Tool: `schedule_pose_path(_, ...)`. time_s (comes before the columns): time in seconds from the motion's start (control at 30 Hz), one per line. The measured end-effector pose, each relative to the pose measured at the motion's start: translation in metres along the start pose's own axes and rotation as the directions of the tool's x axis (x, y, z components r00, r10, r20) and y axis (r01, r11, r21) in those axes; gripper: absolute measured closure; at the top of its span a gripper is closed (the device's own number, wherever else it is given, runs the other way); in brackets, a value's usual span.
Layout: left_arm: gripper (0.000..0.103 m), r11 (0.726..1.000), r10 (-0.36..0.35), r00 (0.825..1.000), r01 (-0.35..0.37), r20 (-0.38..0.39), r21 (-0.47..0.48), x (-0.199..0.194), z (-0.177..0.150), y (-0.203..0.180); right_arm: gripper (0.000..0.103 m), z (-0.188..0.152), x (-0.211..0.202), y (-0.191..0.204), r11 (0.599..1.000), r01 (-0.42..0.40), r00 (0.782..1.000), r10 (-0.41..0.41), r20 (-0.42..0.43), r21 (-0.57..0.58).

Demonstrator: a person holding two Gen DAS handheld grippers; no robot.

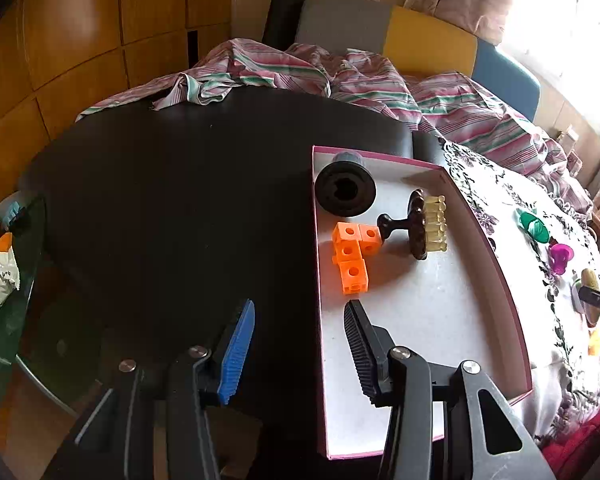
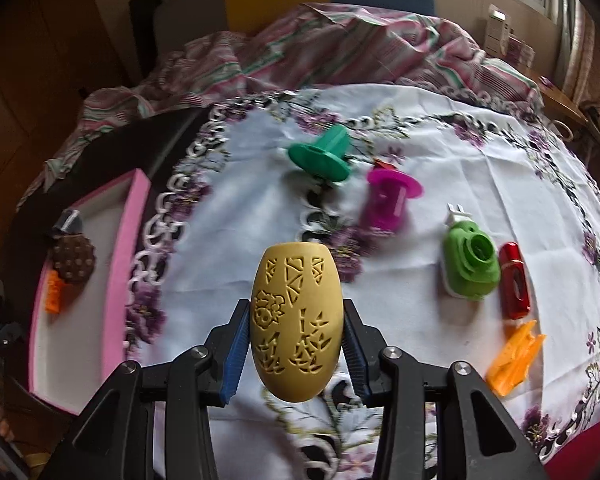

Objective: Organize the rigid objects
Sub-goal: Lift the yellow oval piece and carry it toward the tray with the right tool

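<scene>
gripping a yellow carved egg point(image 2: 297, 322) between both pads of the right gripper point(image 2: 296, 354), long axis roughly upright, lifted clear above the floral tablecloth point(image 2: 440, 128). left gripper point(image 1: 300, 354) parted partway, nothing between the fingers, hanging over the near left edge of the pink-rimmed white tray point(image 1: 496, 280), blue pad point(image 1: 236, 356) over the black table point(image 1: 172, 184). inside the tray: black spool point(image 1: 345, 191) at the far corner, orange block cluster point(image 1: 351, 256) just beside a brown brush point(image 1: 418, 224) with pale bristles. loose on the cloth, well apart from the tray: green funnel piece point(image 2: 320, 156), magenta spool point(image 2: 390, 196), green camera toy point(image 2: 470, 266), red case point(image 2: 514, 284) just beside it, orange clip point(image 2: 514, 358).
</scene>
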State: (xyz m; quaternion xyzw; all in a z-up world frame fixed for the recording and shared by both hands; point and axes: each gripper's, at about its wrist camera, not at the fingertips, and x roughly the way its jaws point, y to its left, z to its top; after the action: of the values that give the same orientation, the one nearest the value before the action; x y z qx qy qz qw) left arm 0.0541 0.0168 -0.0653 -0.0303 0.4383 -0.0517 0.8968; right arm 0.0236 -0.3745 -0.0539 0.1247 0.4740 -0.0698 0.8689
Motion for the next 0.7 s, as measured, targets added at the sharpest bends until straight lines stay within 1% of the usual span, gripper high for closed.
schedule_pose_path(0.13,0.055,1.0,0.002,1.0,-0.002,0.002,-0.003,0.0,-0.001,0.001,0.06,0.001,-0.008,0.034,0.996,-0.073,0.997,0.073,0.011,-0.048)
schedule_pose_path(0.3,0.055,1.0,0.005,1.0,-0.005,0.006,-0.008,-0.001,0.0,0.004,0.06,0.001,-0.013,0.088,0.975,-0.176,0.984,0.177,-0.002,-0.136)
schedule_pose_path(0.43,0.055,1.0,0.006,1.0,-0.006,0.005,-0.021,-0.001,-0.001,0.009,0.06,-0.002,-0.005,0.133,0.946,-0.26,0.966,0.253,-0.058,-0.194)
schedule_pose_path(0.57,0.055,0.999,0.018,1.0,-0.018,0.01,-0.041,-0.001,0.0,0.017,0.06,-0.01,0.006,0.172,0.914,-0.322,0.946,0.301,-0.117,-0.248)
schedule_pose_path(0.7,0.055,0.997,0.036,0.999,-0.035,0.013,-0.063,-0.002,0.001,0.028,0.06,-0.02,0.019,0.213,0.876,-0.388,0.92,0.349,-0.179,-0.288)
